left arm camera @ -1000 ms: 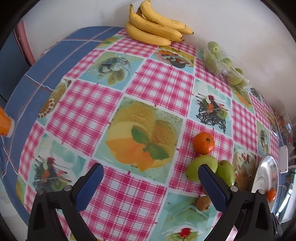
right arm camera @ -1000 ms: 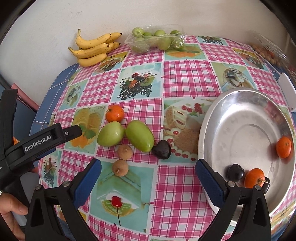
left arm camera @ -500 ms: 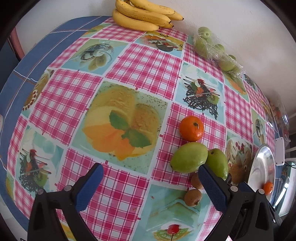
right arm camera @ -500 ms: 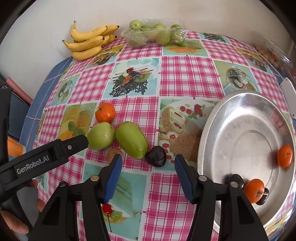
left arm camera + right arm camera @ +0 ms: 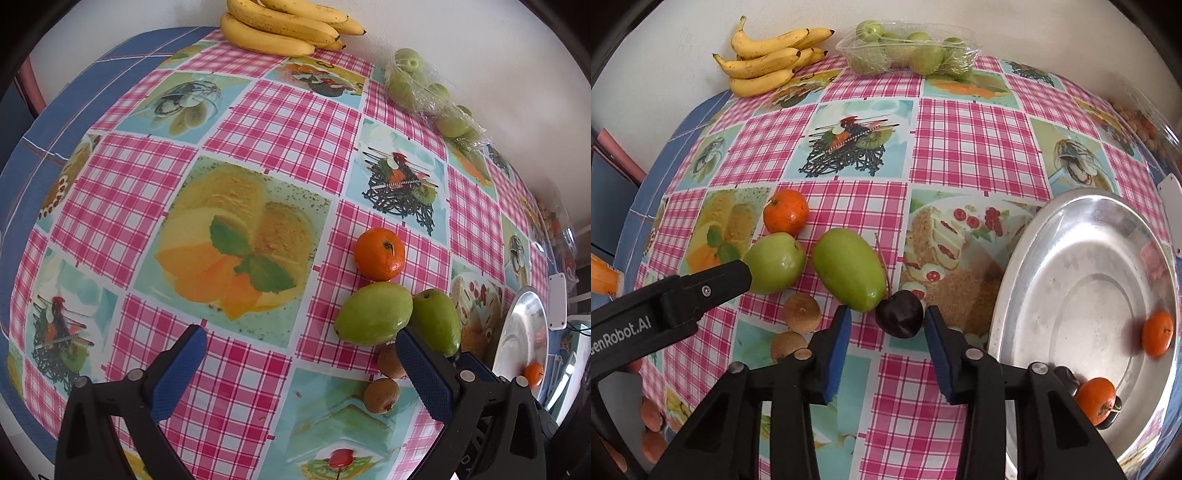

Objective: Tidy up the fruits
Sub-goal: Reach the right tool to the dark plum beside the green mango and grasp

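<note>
A dark plum (image 5: 899,319) lies on the checked tablecloth between the blue pads of my right gripper (image 5: 886,312). Its jaws are closing; the right pad is at the plum's side and a small gap shows on the left. Beside the plum lie two green fruits (image 5: 847,269) (image 5: 775,264), a mandarin (image 5: 785,212) and two brown fruits (image 5: 801,312). The steel plate (image 5: 1071,229) on the right holds two mandarins (image 5: 1157,333) and a dark fruit, partly hidden. My left gripper (image 5: 299,334) hangs open over bare cloth, left of the green fruits (image 5: 373,314).
Bananas (image 5: 768,55) and a clear pack of green fruit (image 5: 908,51) lie by the far wall. Another clear container (image 5: 1137,122) stands at the far right. A finger of the left gripper (image 5: 713,282) reaches in beside the left green fruit. The table's blue edge runs along the left.
My right gripper's jaws have narrowed from wide open and come down around the dark plum. The left gripper has stayed open and has tilted slightly toward the green fruits.
</note>
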A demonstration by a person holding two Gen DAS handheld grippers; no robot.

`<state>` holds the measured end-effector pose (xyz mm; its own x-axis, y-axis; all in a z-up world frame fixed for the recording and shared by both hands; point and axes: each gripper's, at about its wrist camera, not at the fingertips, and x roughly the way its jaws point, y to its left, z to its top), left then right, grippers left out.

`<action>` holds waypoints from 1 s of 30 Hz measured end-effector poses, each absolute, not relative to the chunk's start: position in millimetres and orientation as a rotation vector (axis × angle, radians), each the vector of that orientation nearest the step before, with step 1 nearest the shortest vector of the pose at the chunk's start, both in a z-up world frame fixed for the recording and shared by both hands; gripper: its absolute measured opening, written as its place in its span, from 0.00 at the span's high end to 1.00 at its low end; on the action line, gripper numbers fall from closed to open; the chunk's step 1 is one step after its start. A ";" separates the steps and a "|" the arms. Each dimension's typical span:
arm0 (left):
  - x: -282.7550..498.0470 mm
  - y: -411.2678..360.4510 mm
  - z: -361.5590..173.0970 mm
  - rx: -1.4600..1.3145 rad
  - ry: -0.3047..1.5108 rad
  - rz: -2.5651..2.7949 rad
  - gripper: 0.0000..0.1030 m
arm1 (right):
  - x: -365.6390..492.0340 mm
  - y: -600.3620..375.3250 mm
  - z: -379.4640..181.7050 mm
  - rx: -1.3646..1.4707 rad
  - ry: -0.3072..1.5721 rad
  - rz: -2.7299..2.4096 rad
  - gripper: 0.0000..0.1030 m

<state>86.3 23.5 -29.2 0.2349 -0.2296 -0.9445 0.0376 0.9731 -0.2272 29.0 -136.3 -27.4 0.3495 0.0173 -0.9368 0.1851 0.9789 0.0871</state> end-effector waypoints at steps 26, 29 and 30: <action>83.4 12.2 -30.8 -0.133 1.329 -0.203 0.00 | 34.5 -154.1 -34.0 0.244 1.200 -0.150 0.75; 81.9 11.0 -29.5 -0.134 1.330 -0.211 0.00 | 34.0 -152.8 -33.2 0.256 1.202 -0.136 0.75; 81.4 10.1 -28.8 -0.133 1.330 -0.213 0.00 | 33.4 -151.9 -32.4 0.258 1.203 -0.131 0.75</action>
